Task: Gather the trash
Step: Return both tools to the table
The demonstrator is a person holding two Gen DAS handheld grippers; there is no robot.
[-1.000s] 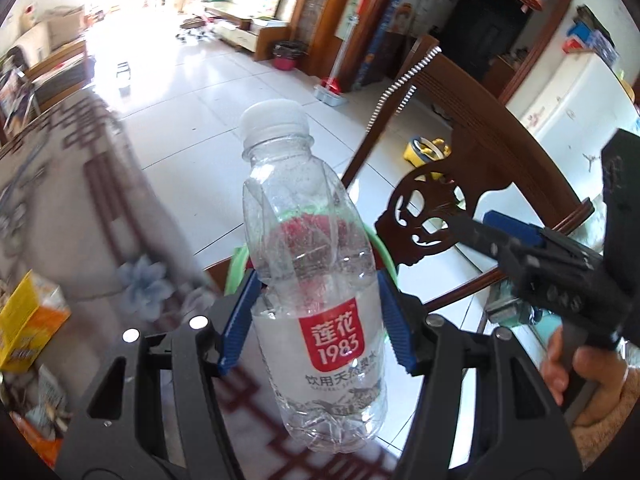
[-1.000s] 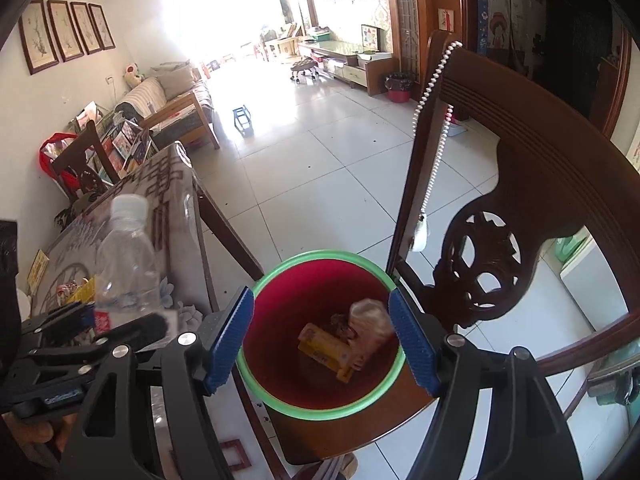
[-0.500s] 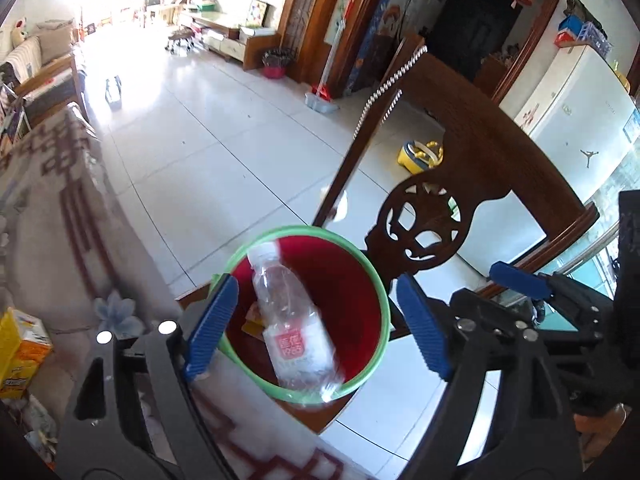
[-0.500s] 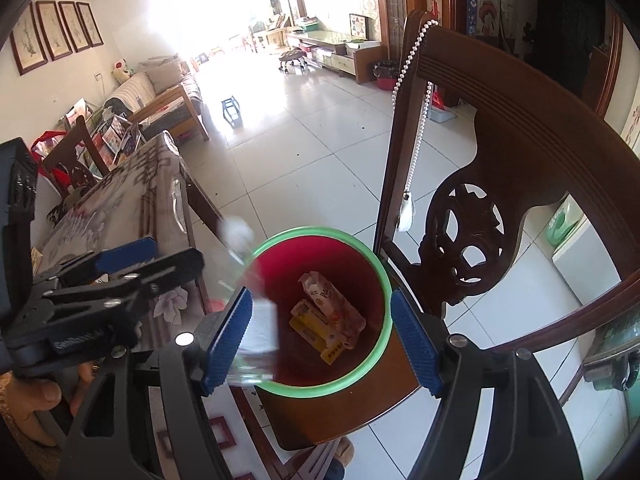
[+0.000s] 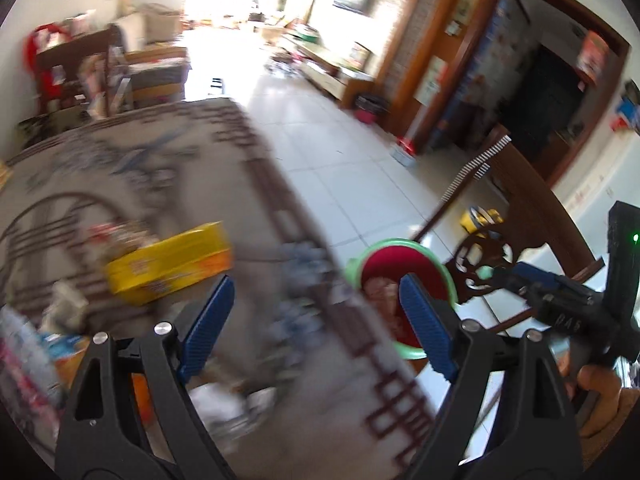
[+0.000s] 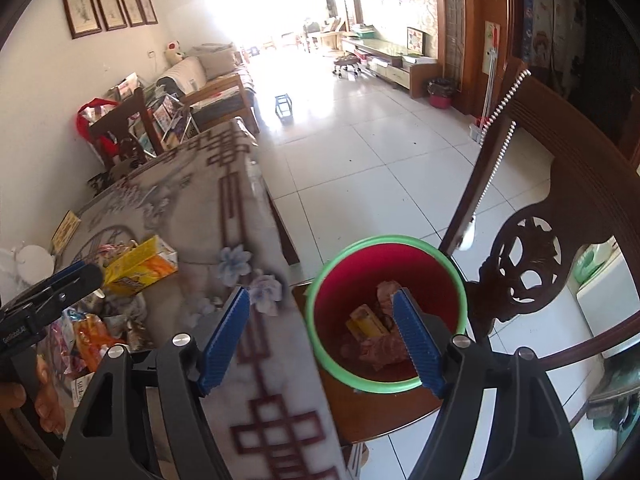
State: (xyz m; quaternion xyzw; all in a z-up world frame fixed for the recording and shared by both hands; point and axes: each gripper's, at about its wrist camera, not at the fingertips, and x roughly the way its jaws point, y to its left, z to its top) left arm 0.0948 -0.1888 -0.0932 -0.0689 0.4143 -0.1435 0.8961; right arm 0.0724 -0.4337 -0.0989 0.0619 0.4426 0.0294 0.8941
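A red bin with a green rim (image 6: 460, 280) (image 5: 356, 258) stands on a wooden chair seat beside the table. It holds wrappers, a yellow box and a clear bottle lying flat at the bottom. My left gripper (image 5: 316, 324) is open and empty above the table edge, left of the bin. My right gripper (image 6: 322, 336) is open and empty, its right finger over the bin's mouth. A yellow carton (image 5: 168, 264) (image 6: 140, 268) and a pile of snack wrappers (image 6: 86, 336) lie on the patterned tablecloth.
The carved wooden chair back (image 6: 560, 216) rises right of the bin, with a bead string (image 6: 496, 136) hanging from it. The table (image 6: 224, 208) runs back to the left. A white tiled floor (image 6: 360, 152) lies beyond. The left wrist view is blurred by motion.
My left gripper opened and the water bottle fell into the bin. The left gripper has since swung left, back over the table toward the trash pile.
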